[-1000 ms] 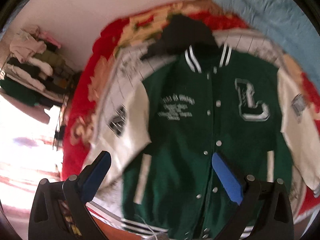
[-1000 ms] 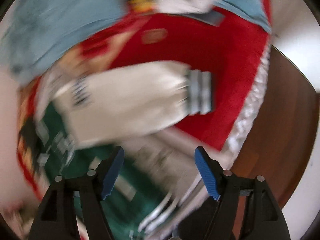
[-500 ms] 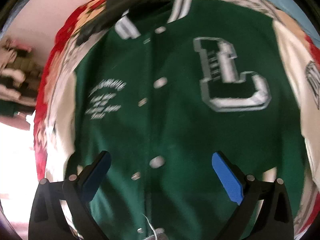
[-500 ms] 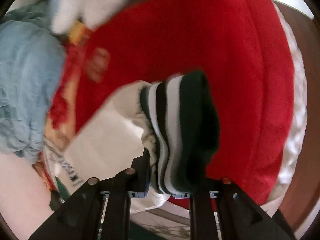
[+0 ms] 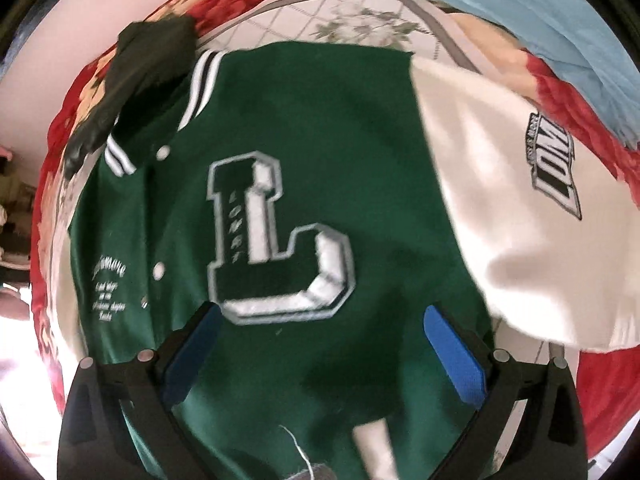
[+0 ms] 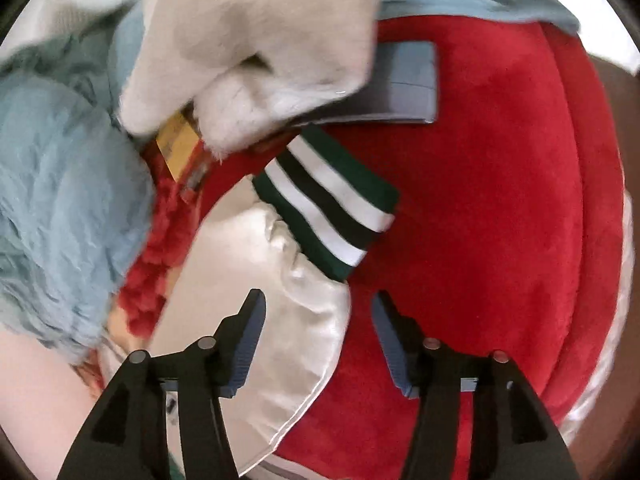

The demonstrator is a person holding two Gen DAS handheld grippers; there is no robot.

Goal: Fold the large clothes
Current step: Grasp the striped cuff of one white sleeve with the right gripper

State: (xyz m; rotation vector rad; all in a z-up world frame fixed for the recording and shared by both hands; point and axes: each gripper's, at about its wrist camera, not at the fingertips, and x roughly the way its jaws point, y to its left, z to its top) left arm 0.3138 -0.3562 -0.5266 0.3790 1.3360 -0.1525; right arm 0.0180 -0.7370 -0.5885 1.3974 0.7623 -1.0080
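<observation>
Green wool fills the left wrist view: one jacket (image 5: 320, 168) lies front-up on a red blanket (image 5: 600, 380), with one big white "L" patch (image 5: 276, 240) on its chest. Two white snaps (image 5: 163, 153) show along the placket, a third is only a blur lower down. Some small white lettering (image 5: 110, 292) sits on the other chest panel, too smeared to read. One white sleeve (image 5: 520, 220) with one black printed logo spreads off to the right side of that view. The striped collar (image 5: 200, 84) touches one dark garment (image 5: 132, 80) bunched above it. One pale blue cloth (image 5: 540, 12) lies along the top edge.

The left gripper (image 5: 320, 336) hangs over the jacket's lower chest, its two blue pads (image 5: 454, 356) spread wide with nothing between them; whether they touch the fabric I cannot tell.

From the right wrist, one sleeve end lies on the blanket: one cuff (image 6: 328, 204), green with two white and two black stripes, at the end of the shiny white sleeve. One fluffy white cloth (image 6: 256, 52) lies just beyond the cuff, one grey flat object (image 6: 400, 88) beside it, and the blue cloth is heaped at the left.

The right gripper (image 6: 318, 336) stands parted, holding nothing; its left finger (image 6: 248, 344) lies over the sleeve, its right over bare blanket, the cuff just ahead.
</observation>
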